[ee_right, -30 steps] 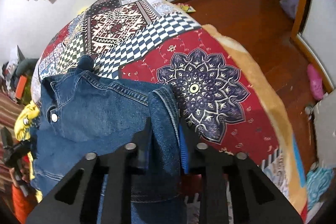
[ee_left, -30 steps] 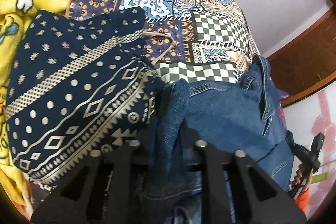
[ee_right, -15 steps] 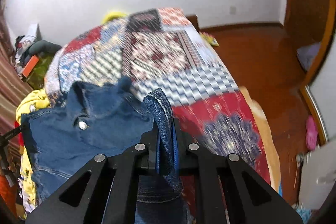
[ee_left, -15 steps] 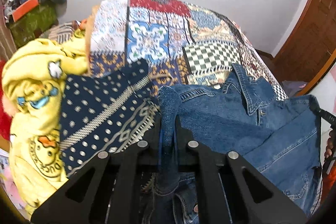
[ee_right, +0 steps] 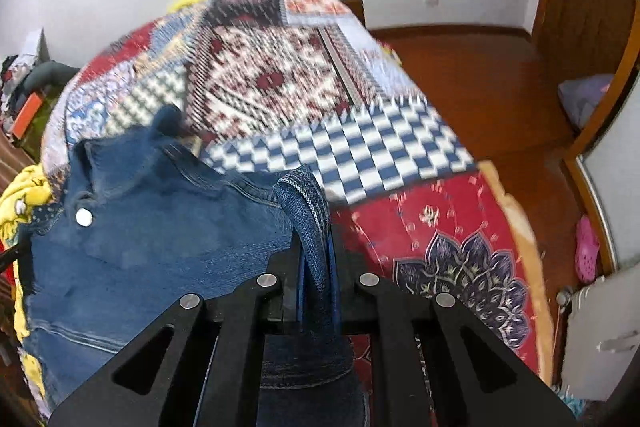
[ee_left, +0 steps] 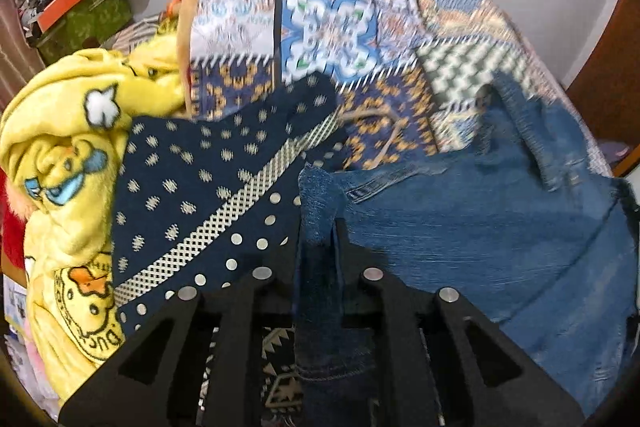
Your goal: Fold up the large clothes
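Note:
A blue denim jacket (ee_left: 480, 227) hangs stretched between my two grippers above a bed with a patchwork cover (ee_left: 328, 27). My left gripper (ee_left: 318, 239) is shut on one bunched corner of the jacket. My right gripper (ee_right: 316, 247) is shut on the other corner; the jacket (ee_right: 140, 235) spreads to its left, collar and a metal button facing me. The lower part of the jacket is hidden below both grippers.
A dark blue patterned garment (ee_left: 208, 195) and a yellow duck-print blanket (ee_left: 68, 155) lie at the bed's left side. Boxes and clutter (ee_left: 68, 3) stand by the far-left wall. Wooden floor (ee_right: 480, 75) and a pink slipper (ee_right: 586, 243) lie to the right of the bed.
Both grippers have risen with the jacket and tilted up, so more of the bed and the walls shows. The jacket now hangs more spread out between them.

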`<state>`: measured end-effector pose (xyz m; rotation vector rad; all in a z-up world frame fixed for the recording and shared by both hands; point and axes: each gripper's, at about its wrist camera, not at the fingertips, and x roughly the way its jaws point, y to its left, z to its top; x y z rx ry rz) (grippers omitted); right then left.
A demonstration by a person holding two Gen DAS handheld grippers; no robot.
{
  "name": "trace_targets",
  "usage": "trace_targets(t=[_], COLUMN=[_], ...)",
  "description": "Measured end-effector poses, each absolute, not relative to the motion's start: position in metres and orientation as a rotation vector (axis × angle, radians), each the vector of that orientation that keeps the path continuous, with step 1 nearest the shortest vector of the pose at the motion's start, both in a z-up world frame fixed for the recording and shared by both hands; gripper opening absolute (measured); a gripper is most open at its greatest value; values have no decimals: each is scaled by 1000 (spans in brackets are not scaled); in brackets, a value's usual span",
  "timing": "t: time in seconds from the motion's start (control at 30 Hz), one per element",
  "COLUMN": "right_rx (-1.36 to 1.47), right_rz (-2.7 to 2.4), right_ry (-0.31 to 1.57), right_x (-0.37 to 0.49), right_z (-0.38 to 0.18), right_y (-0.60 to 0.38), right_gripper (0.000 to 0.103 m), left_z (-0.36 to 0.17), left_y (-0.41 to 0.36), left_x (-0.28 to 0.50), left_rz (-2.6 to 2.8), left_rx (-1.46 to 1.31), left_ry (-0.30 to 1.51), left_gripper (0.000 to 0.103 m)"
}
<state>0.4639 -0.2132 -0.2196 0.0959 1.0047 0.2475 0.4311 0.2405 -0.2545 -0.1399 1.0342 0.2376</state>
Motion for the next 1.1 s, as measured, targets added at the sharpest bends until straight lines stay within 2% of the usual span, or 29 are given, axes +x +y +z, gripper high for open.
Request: trace_targets(t=[0.13,0.27,0.37,0.57,0.67,0.73,0.8,0.87,0.9,0.93,1.1], right_rx=[86,66,75,27,2,-16,-34,-44,-44,-44,-60], right_rz=[244,230,227,269,296,314,330,346,352,360,372], right_ry=[1006,987,1008,938,880,833,782,754,749,745,777], right_x=[463,453,447,415,389,370,349,329,322,313,279], right_z=[-227,-218,-206,-153,-121,-104,-87,-75,-72,-70,-81], right_y=[-214,-212,-216,-215,-212,-211,-209,-207,-208,-208,-214], right_gripper=[12,15,16,17,31,50,62,72,79,84,85], left_z=[-268,-258,-238,-176,-142,-122,-109,-100,-98,-95,-105], left_y=[236,230,221,199,189,183,177,173,170,168,168], left_x=[432,425,413,374,349,329,313,296,286,275,232], left_rz=[261,258,244,203,181,161,143,127,124,121,94], left_rx=[-73,-38,-3,23,24,11,9,8,7,3,-32], left_ry=[1062,1072,1052,936,868,824,798,786,782,771,791], left_gripper=[25,30,33,50,57,65,69,79,89,94,97])
